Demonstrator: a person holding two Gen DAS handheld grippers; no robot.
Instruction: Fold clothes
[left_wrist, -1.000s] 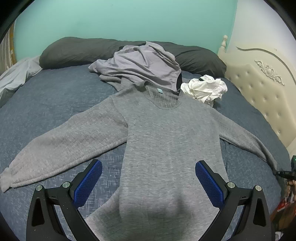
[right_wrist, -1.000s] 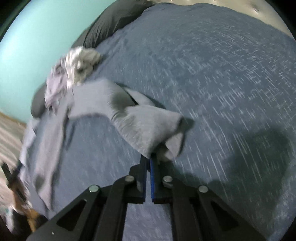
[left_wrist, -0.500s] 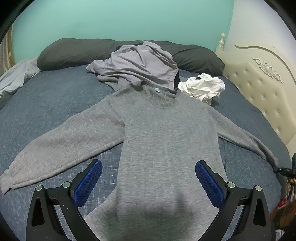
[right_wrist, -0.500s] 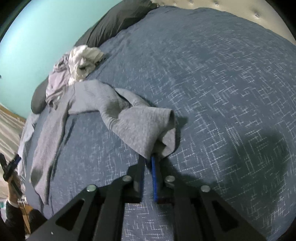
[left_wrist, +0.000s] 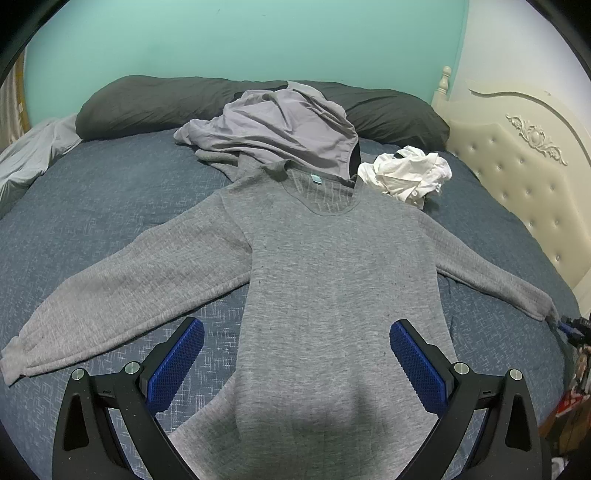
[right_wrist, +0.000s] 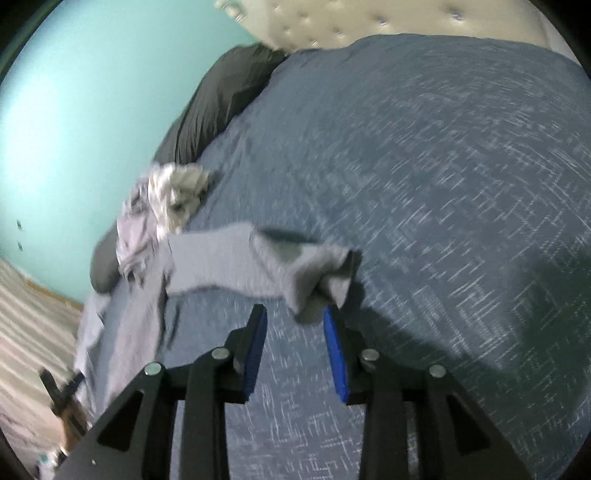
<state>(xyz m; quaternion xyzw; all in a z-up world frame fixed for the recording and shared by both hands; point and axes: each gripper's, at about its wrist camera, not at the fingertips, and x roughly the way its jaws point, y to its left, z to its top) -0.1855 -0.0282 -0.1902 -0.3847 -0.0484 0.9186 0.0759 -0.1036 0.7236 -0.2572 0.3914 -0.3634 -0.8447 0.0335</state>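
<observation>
Teal wall (left_wrist: 258, 40) and a dark pillow (left_wrist: 155, 105) back the blue bed (left_wrist: 92, 192), where the grey sweater (left_wrist: 332, 266) lies spread flat. A lilac garment (left_wrist: 280, 129) overlaps its collar, with white cloth (left_wrist: 406, 177) beside. Left gripper (left_wrist: 295, 354) hovers with jaws wide over the hem. Right gripper (right_wrist: 295, 321) is blurred, its jaws opening just short of the sleeve cuff (right_wrist: 317, 273).
</observation>
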